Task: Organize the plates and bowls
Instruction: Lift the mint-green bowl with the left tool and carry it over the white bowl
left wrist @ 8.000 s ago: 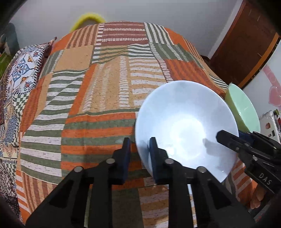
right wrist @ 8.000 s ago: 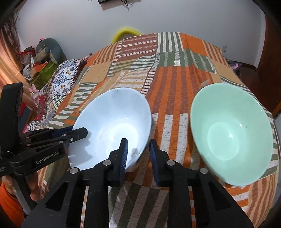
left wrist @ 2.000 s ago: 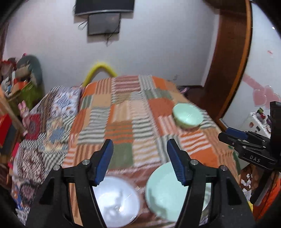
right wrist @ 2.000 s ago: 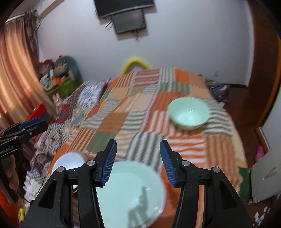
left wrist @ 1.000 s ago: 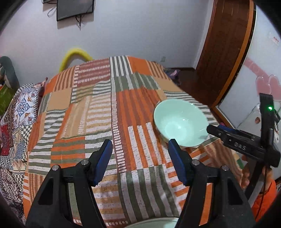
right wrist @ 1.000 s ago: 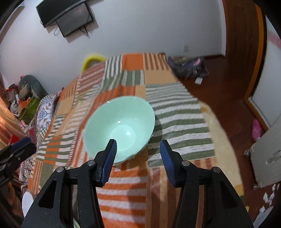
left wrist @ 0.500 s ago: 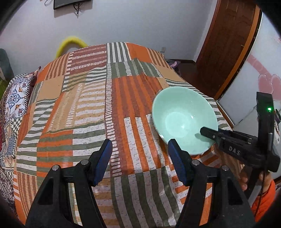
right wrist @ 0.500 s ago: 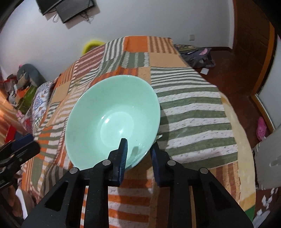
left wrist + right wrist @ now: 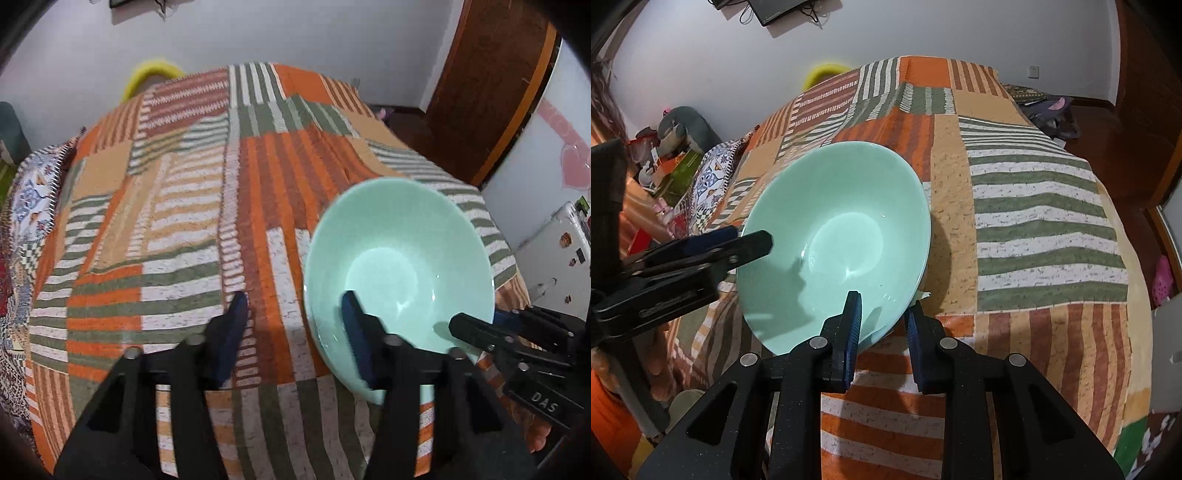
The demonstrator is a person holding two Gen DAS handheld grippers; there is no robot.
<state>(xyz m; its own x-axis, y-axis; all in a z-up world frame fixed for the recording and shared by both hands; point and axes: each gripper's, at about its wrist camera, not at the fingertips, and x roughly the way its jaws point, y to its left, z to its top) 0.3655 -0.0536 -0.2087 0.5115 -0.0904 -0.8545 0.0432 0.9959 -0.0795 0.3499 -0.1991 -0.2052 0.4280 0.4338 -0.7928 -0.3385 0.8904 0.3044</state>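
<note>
A mint green bowl sits on the striped patchwork bedspread; it also shows in the left wrist view. My right gripper is shut on the bowl's near rim, one finger inside and one outside. The bowl looks tilted. My left gripper is open, its right finger inside the bowl's left rim, its left finger over the bedspread. The right gripper shows at the bowl's right edge in the left wrist view.
A patterned pillow lies at the bed's left side. A wooden door and a white cabinet stand right of the bed. Another pale dish shows at the lower left of the right wrist view. Clutter lies beyond the pillow.
My right gripper closed on the green bowl's rim and the bowl tipped. My left gripper moved in until its right finger reached inside the bowl's left rim.
</note>
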